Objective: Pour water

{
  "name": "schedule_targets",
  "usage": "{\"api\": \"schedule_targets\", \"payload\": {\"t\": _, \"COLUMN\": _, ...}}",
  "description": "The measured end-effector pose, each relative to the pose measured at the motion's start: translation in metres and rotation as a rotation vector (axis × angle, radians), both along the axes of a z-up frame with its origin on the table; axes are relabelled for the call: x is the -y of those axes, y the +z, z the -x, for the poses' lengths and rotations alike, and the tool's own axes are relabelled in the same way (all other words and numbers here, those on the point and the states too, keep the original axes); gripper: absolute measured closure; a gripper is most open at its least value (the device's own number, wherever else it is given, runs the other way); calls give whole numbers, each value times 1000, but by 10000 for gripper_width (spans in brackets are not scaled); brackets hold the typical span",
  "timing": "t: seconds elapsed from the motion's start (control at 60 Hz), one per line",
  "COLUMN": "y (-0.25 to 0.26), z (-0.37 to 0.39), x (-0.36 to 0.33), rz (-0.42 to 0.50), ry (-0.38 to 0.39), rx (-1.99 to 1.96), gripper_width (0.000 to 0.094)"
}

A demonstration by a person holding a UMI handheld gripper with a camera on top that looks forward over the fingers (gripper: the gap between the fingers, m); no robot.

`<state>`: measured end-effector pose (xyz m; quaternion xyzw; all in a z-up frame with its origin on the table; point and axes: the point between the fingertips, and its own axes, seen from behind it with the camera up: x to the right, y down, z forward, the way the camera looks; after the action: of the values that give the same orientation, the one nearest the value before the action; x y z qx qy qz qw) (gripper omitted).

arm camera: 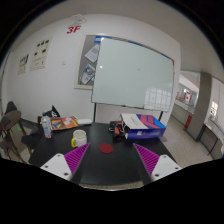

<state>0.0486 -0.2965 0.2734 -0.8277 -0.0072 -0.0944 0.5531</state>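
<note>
The claw [110, 165] hangs wide open and empty above the dark table [110, 170], so the approach should steer up and left toward the bottle [46, 126] beside the yellow cup [79, 138] at centre-left, squaring both fingers around it before closing.

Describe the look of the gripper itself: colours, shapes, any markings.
Only the front of the gripper shows. Its two fingers have magenta pads on their inner faces, each a wedge that narrows toward the tip. The outer part of each finger is white or light grey, with a small dark mark near its base. No cable, sleeve or hand is in view.
</note>
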Motion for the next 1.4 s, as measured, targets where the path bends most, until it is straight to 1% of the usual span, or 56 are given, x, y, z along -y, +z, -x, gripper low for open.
{"api": "schedule_targets", "payload": {"t": 0.15, "y": -31, "z": 14, "x": 1, "rz": 47, "ry": -6, "rx": 7, "gripper_width": 92}}
{"api": "schedule_targets", "payload": {"t": 0.233, "y": -70, "z": 34, "x": -4, "rz": 76, "ry": -21, "rx": 8, "gripper_width": 92}}
{"api": "schedule_targets", "payload": {"t": 0.283, "y": -93, "z": 49, "x": -1, "rz": 105, "ry": -16, "rx": 4, "gripper_width": 93}}
{"api": "schedule_targets", "payload": {"t": 0.417, "y": -154, "z": 119, "x": 3, "rz": 193, "ry": 19, "rx": -22, "gripper_width": 90}}
{"api": "schedule_targets", "payload": {"t": 0.533, "y": -192, "z": 201, "x": -19, "rz": 217, "ry": 33, "rx": -84, "gripper_width": 89}}
{"api": "schedule_targets", "payload": {"t": 0.6, "y": -204, "z": 253, "x": -46, "rz": 204, "ry": 51, "rx": -139, "gripper_width": 87}}
{"api": "schedule_targets", "payload": {"t": 0.683, "y": -213, "z": 315, "x": -94, "rz": 170, "ry": 92, "rx": -176, "gripper_width": 89}}
{"api": "schedule_targets", "payload": {"t": 0.833, "y": -208, "z": 391, "x": -188, "rz": 73, "ry": 146, "rx": -187, "gripper_width": 90}}
{"api": "schedule_targets", "payload": {"t": 0.9, "y": -202, "z": 407, "x": -226, "rz": 30, "ry": 157, "rx": -175, "gripper_width": 90}}
{"api": "schedule_targets", "payload": {"t": 1.0, "y": -200, "z": 416, "x": -271, "rz": -15, "ry": 147, "rx": -152, "gripper_width": 89}}
{"api": "schedule_targets", "payload": {"t": 1.167, "y": -211, "z": 416, "x": -321, "rz": -38, "ry": 104, "rx": -156, "gripper_width": 94}}
{"api": "schedule_targets", "payload": {"t": 1.233, "y": -214, "z": 416, "x": -330, "rz": -41, "ry": 100, "rx": -154, "gripper_width": 137}}
{"api": "schedule_targets", "payload": {"t": 1.267, "y": -216, "z": 417, "x": -334, "rz": -41, "ry": 103, "rx": -153, "gripper_width": 183}}
{"api": "schedule_targets", "payload": {"t": 1.283, "y": -218, "z": 416, "x": -335, "rz": -42, "ry": 106, "rx": -151, "gripper_width": 263}}
{"api": "schedule_targets", "payload": {"t": 1.3, "y": -218, "z": 415, "x": -337, "rz": -44, "ry": 103, "rx": -149, "gripper_width": 299}}
{"api": "schedule_targets", "payload": {"t": 1.317, "y": -217, "z": 413, "x": -338, "rz": -50, "ry": 98, "rx": -145, "gripper_width": 355}}
{"api": "schedule_targets", "payload": {"t": 1.333, "y": -217, "z": 413, "x": -338, "rz": -54, "ry": 97, "rx": -145, "gripper_width": 383}}
{"api": "schedule_targets", "payload": {"t": 1.4, "y": -217, "z": 414, "x": -339, "rz": -60, "ry": 106, "rx": -155, "gripper_width": 417}}
